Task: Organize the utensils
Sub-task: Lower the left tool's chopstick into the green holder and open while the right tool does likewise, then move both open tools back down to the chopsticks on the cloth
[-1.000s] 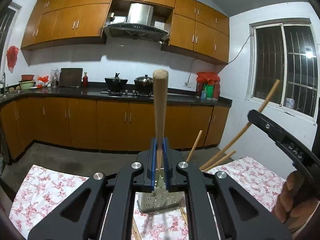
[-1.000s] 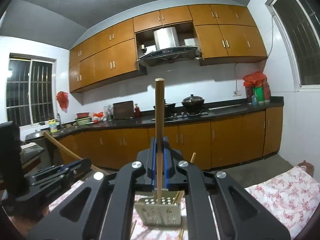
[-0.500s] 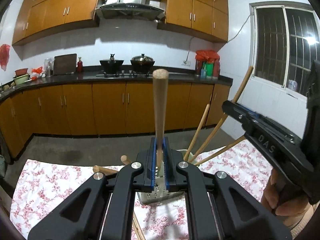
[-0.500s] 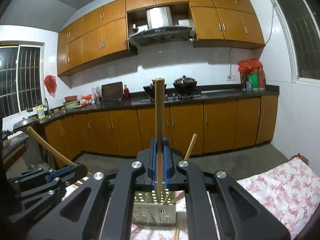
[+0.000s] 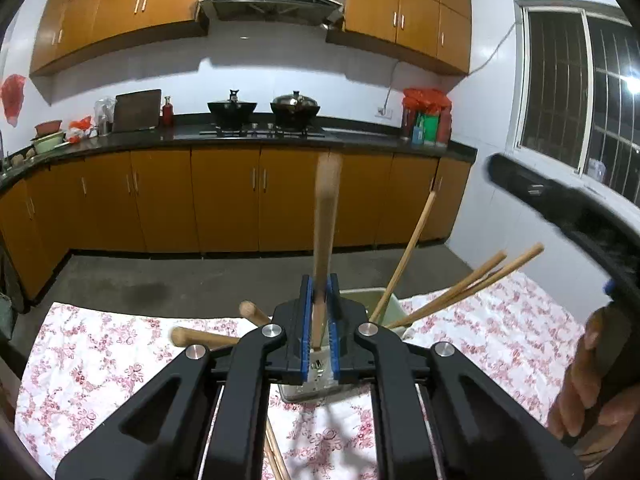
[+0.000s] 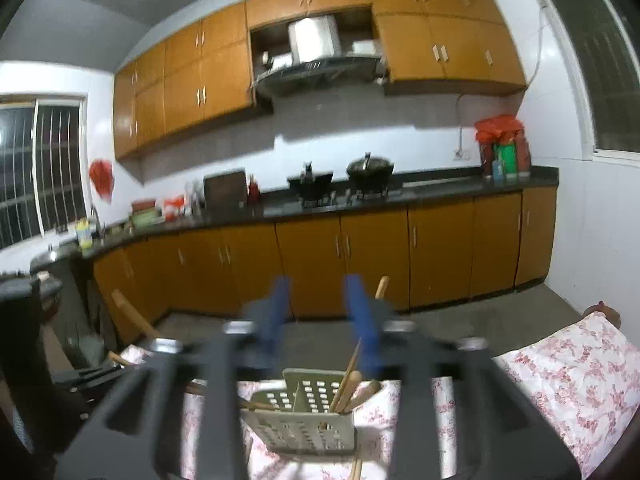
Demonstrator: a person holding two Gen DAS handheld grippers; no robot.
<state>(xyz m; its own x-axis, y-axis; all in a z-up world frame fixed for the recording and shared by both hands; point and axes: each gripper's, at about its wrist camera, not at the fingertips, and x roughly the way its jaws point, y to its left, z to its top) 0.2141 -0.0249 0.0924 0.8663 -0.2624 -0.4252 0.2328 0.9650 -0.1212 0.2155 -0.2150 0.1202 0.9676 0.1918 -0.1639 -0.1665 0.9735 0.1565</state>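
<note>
Landmark: perforated utensil holder (image 6: pixel 298 420) on the floral-cloth bench (image 5: pixel 100 360).

Hidden/unclear: right wrist view is motion-blurred, esp. the right gripper (image 6: pixel 320 312); its blue fingers (image 6: pixel 276 308) stand apart w/ nothing between, i.e. released. In the left wrist view the holder (image 5: pixel 372 296) is mostly covered by the left gripper (image 5: pixel 320 312); only its rim & a bit of front wall show. The wooden handle (image 5: pixel 326 232) clamped in the left fingers (image 5: pixel 306 320) is blurred at its top; its lower end is cut off by the gripper body, so can't tell what utensil it is. The right-hand gripper body at the right edge of that view is blurred & cropped.

Counts: 1 holder, divider inside, so 2 compartments; in the right wrist view approx 3 wooden sticks (image 6: pixel 348 380) lean in the right compartment, 1 pokes out of the left; left wrist view shows 3 long sticks (image 5: pixel 460 292) fanning right out of the holder; 2 round-ended wooden handles (image 5: pixel 200 336) lie on the cloth just left of the holder; more stick ends near the holder's front, partly hidden.

The held handle stands upright above the holder.
</note>
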